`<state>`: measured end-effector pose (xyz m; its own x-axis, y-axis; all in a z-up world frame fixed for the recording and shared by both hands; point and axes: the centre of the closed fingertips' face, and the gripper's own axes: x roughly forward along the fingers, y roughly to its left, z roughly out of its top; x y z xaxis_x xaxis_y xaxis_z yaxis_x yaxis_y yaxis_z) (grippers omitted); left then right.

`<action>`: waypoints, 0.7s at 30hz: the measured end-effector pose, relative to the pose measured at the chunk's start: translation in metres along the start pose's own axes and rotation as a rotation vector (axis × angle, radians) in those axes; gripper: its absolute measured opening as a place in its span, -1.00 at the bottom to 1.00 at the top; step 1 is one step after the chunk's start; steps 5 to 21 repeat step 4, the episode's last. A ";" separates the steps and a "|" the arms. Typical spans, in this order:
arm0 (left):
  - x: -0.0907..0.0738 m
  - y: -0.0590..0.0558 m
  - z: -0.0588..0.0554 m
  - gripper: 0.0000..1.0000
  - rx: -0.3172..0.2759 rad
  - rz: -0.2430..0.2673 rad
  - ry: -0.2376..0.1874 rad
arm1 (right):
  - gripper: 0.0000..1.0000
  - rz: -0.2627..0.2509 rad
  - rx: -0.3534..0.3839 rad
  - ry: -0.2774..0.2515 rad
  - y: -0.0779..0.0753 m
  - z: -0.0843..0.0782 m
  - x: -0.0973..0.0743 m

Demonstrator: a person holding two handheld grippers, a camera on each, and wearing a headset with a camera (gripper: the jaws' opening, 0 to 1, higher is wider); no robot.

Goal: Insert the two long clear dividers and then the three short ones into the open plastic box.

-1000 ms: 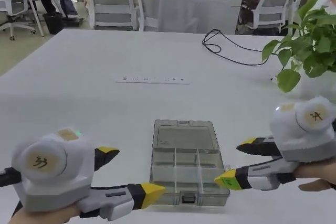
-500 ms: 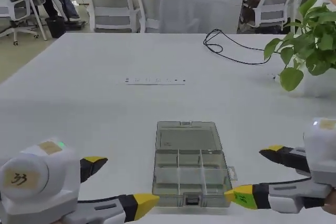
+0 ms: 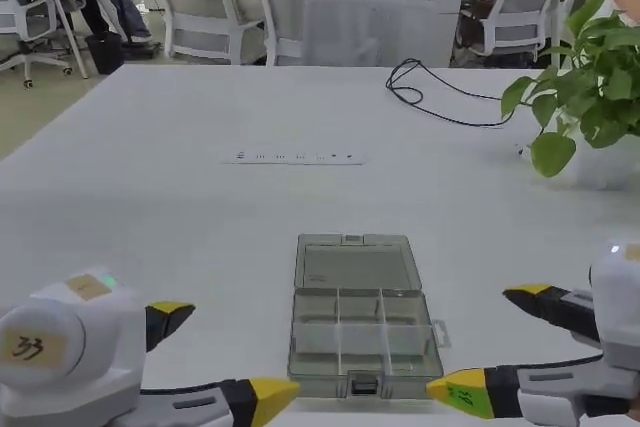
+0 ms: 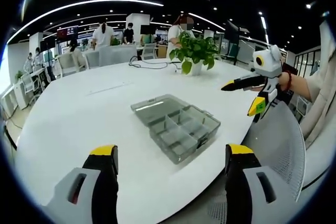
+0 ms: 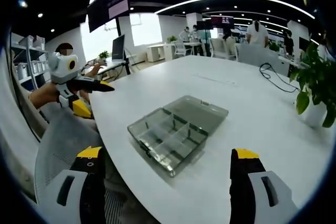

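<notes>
Looking down on a plastic box (image 3: 365,342), open on a white table (image 3: 150,207), with the lid (image 3: 355,267) laid flat on the far side of the box. Seeing clear dividers (image 3: 362,326) upright inside the box, crossing into a grid of small compartments. Holding the left gripper (image 3: 222,352) just off the near left corner of the box, with jaws spread wide and gripping nothing. Holding the right gripper (image 3: 490,342) just off the near right corner of the box, likewise with jaws spread and empty. Keeping both apart from the box. Beyond the box, noting a flat white strip (image 3: 293,157) on the table. Further beyond and to the right of the box, a black cable (image 3: 450,115) and a leafy green plant (image 3: 585,87). Well behind the box, past the far table edge, grey chairs (image 3: 205,7).
</notes>
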<state>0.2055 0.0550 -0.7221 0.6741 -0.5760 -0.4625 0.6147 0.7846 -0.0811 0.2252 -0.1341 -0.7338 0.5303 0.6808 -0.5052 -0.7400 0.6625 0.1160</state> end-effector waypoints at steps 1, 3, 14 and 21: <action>0.000 0.000 0.000 0.72 0.001 -0.001 0.001 | 1.00 0.001 -0.002 0.000 0.000 0.000 0.000; 0.000 0.000 0.000 0.72 0.004 -0.004 0.004 | 1.00 0.005 -0.010 0.006 0.001 -0.001 0.000; 0.000 -0.001 0.000 0.73 0.005 -0.007 0.006 | 1.00 0.005 -0.013 0.006 0.001 -0.001 -0.001; 0.000 -0.001 0.000 0.73 0.005 -0.007 0.006 | 1.00 0.005 -0.013 0.006 0.001 -0.001 -0.001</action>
